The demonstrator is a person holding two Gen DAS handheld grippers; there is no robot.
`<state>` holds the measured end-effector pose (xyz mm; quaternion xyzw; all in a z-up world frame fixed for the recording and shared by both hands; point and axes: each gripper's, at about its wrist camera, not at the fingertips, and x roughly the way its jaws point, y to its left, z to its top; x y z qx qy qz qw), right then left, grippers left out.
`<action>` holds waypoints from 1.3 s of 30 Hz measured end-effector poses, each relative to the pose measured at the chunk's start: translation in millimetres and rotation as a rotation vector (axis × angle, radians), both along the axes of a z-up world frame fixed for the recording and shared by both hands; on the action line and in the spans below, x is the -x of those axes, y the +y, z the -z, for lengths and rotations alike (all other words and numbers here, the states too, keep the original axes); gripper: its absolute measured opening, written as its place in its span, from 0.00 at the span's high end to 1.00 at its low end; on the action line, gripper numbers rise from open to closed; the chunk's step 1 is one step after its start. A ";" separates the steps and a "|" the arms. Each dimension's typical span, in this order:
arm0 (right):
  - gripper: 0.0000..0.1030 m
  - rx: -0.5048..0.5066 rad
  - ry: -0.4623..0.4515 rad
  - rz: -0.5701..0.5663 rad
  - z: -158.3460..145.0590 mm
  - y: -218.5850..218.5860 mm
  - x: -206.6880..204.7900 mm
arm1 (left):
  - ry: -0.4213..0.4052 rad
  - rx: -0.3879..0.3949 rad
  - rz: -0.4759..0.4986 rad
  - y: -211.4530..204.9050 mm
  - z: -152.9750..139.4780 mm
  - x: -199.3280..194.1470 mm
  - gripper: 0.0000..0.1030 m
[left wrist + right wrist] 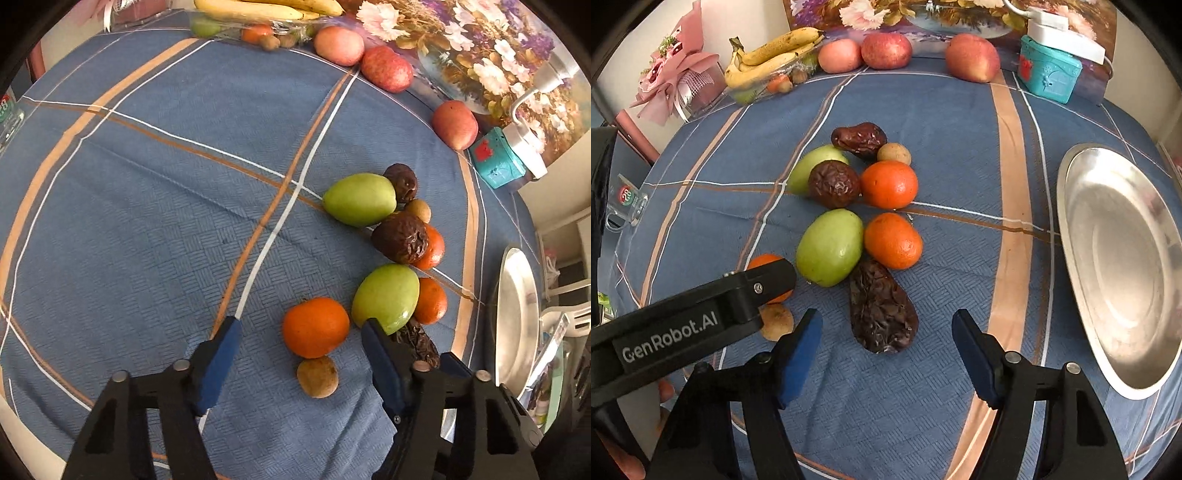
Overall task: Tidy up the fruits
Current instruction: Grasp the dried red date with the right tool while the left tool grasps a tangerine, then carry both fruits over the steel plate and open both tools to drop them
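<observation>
A pile of fruit lies on the blue tablecloth. My left gripper (301,325) is open, its fingers on either side of an orange (315,327), with a small brown fruit (317,376) just below it. Its arm also shows in the right wrist view (701,314). My right gripper (886,325) is open around the near end of a long wrinkled dark fruit (881,308). Beyond it lie a green fruit (830,246), two oranges (893,240) (888,184), another wrinkled dark fruit (833,183) and a second green fruit (812,162). Nothing is held.
A silver metal plate (1071,206) lies at the right. At the table's far edge are three red apples (886,50), a clear tray with bananas (772,55), a teal box (1049,72) and a flower painting (480,48). A pink bouquet (676,77) stands far left.
</observation>
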<state>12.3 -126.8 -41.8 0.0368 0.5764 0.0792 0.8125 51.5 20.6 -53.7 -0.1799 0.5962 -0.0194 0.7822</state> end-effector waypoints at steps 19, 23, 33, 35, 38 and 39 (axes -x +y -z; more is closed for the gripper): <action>0.60 0.010 0.008 -0.021 10.0 5.9 -6.9 | -0.007 0.029 -0.023 10.3 -0.6 7.7 0.63; 0.60 0.000 0.014 -0.015 8.5 -0.7 -5.5 | -0.020 0.010 -0.062 20.5 -4.0 11.1 0.63; 0.61 -0.026 0.001 0.080 -4.2 -25.5 -3.1 | -0.108 -0.006 -0.093 36.8 -32.2 25.3 0.63; 0.61 -0.024 -0.027 0.096 -10.7 -29.9 -1.0 | -0.120 -0.010 -0.091 34.9 -35.6 27.5 0.63; 0.61 -0.041 -0.071 0.118 -23.1 -38.2 -0.4 | -0.128 0.003 -0.093 29.1 -40.1 23.2 0.63; 0.61 -0.044 -0.082 0.123 -26.9 -39.6 -0.4 | -0.128 0.003 -0.091 23.9 -40.2 15.9 0.63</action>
